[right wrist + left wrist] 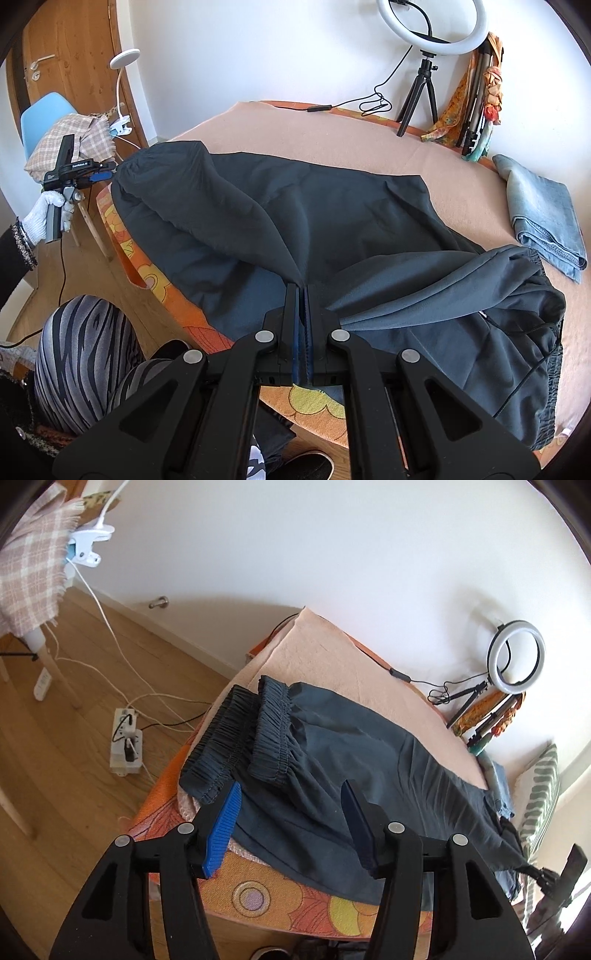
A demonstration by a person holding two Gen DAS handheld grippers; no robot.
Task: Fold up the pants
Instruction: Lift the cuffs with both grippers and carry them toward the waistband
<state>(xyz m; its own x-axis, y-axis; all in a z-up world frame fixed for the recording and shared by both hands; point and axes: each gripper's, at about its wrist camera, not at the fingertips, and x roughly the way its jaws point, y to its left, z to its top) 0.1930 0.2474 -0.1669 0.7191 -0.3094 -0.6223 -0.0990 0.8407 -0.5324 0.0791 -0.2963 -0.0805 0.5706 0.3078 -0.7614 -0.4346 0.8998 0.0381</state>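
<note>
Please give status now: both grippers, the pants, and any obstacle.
Left gripper open, above pant cuffs. Right gripper shut on dark pants, fabric pinched. Folded jeans lie beside, apart. No obstacle.

We see bare pink blanket (369,140) open across the upper middle of the right wrist view (the widest free stretch), hemmed by the ring light tripod (417,96) at upper right and folded jeans (543,214) at right.
</note>
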